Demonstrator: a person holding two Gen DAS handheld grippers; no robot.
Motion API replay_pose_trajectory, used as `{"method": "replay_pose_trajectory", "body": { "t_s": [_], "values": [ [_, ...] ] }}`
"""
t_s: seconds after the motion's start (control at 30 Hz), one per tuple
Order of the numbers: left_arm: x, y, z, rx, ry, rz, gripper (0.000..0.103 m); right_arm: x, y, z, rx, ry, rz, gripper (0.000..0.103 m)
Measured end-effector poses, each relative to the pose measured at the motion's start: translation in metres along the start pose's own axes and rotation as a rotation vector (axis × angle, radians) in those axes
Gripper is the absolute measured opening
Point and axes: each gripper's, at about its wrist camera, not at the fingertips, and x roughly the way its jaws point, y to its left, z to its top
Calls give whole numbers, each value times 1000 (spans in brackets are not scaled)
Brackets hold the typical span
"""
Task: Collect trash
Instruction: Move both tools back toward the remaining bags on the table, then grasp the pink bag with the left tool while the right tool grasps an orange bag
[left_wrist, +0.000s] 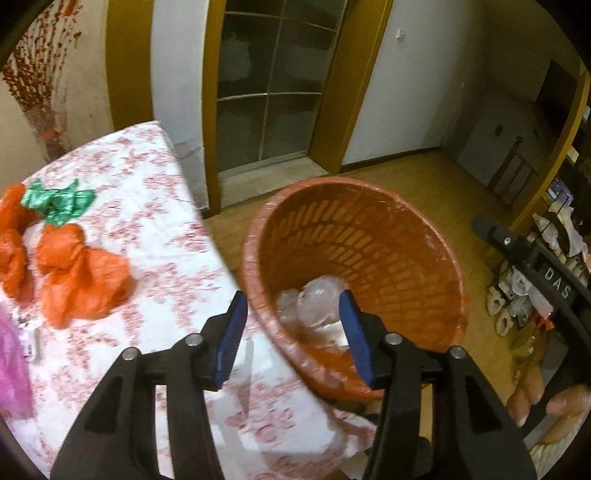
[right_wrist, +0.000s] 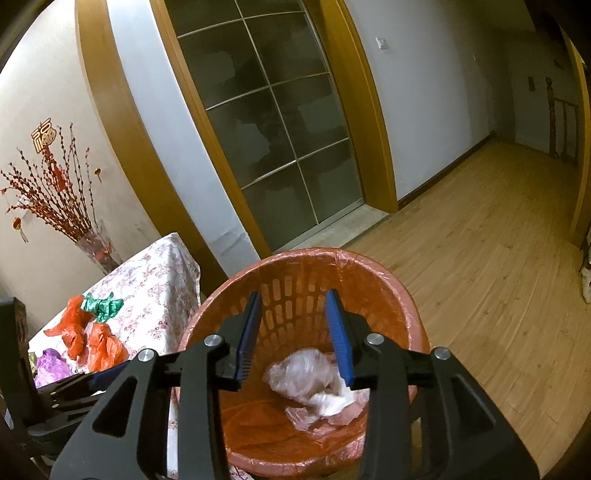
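Bin (right_wrist: 303, 273) is waiting beside the table (left_wrist: 177, 236); both hand-held grippers, left (left_wrist: 293, 332) and right (right_wrist: 293, 332), are gaping wide and empty, bags (left_wrist: 81, 273) needing collecting.

Dim warm indoor light, yellowish cast, source not visible; left wrist view motion-blurred, tabletop (left_wrist: 155, 229) pattern smeared, basket (left_wrist: 354, 206) rim soft; right wrist view sharper, floor (right_wrist: 480, 240) evenly lit with faint sheen; glass door (right_wrist: 273, 122) dark, murky reflections; strong fisheye bending at edges, black vignette corners; shadows soft
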Motion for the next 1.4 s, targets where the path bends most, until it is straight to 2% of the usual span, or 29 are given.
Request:
{"method": "replay_pose_trajectory", "body": {
  "t_s": [0.3,0.63,0.93,1.07,1.2,1.4],
  "values": [
    [-27,34,-12,-53,-23,43,54,-5,22,-6,-47,14,23,36],
    [-77,82,-27,-130,-101,120,54,-5,63,-16,-122,41,80,36],
    [-127,149,-52,-234,-175,251,58,14,128,-40,-211,116,189,36],
    [-147,182,-61,-293,-201,302,58,30,170,-52,-266,167,257,36],
    [-164,214,-66,-350,-222,338,58,50,208,-63,-306,195,301,52],
    [-173,244,-68,-397,-233,367,58,89,251,-74,-328,267,319,54]
  ]
}}
